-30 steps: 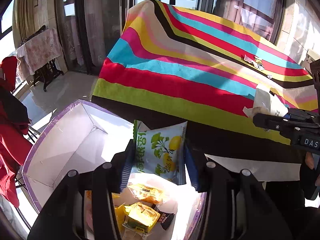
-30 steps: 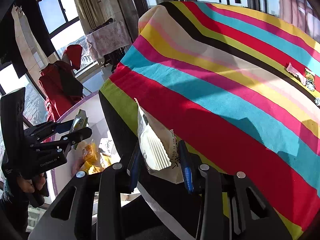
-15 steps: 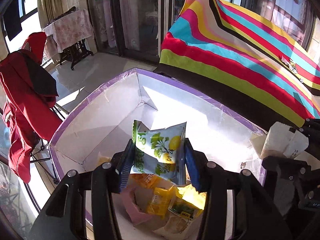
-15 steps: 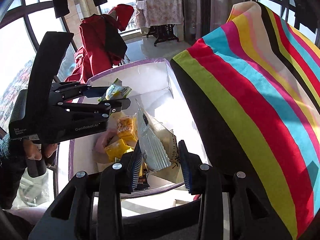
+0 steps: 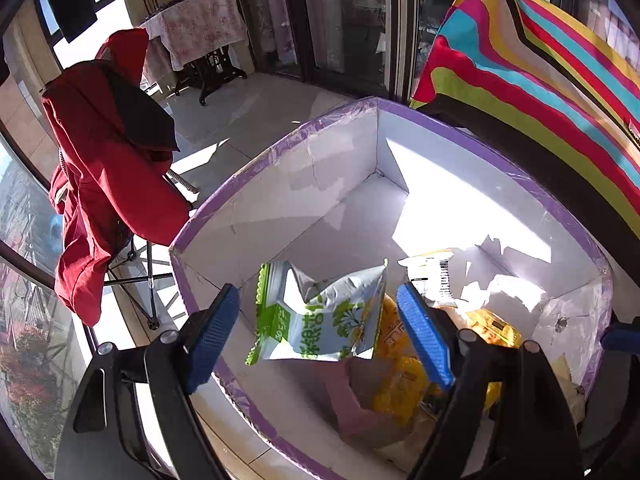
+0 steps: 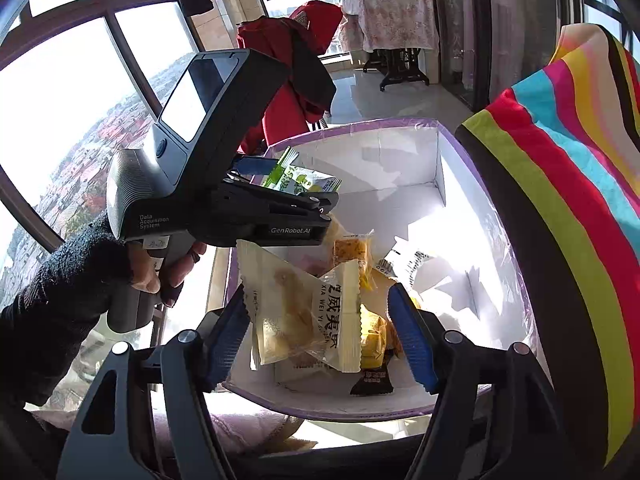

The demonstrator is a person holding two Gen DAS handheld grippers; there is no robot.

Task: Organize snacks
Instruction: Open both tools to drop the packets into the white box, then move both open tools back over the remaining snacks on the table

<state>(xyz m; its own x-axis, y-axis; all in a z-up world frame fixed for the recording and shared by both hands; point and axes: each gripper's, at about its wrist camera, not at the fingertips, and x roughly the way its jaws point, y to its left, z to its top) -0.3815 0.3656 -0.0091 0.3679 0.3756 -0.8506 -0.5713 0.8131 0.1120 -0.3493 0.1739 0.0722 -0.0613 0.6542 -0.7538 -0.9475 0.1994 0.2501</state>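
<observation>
A white box with a purple rim (image 5: pixel 280 148) (image 6: pixel 360 124) holds several snack packets (image 5: pixel 404 376) (image 6: pixel 372 332). My left gripper (image 5: pixel 318 324) is open over the box; a green-and-white snack packet (image 5: pixel 320 316) hangs loose between its spread blue pads, touching neither. In the right wrist view the left gripper (image 6: pixel 280 188) shows above the box with that green packet (image 6: pixel 300 180) at its tip. My right gripper (image 6: pixel 320 332) is open too; a clear packet with a yellow pastry (image 6: pixel 304 320) sits loose between its spread pads over the box.
A striped cloth (image 5: pixel 540 80) (image 6: pixel 568 160) covers the table right of the box. A red jacket on a folding chair (image 5: pixel 108 168) stands left of the box. A small cloth-covered table (image 5: pixel 192 28) is at the back. Windows lie to the left.
Both grippers have opened and let go of their packets over the box. Both have moved further left over the box, away from the striped table.
</observation>
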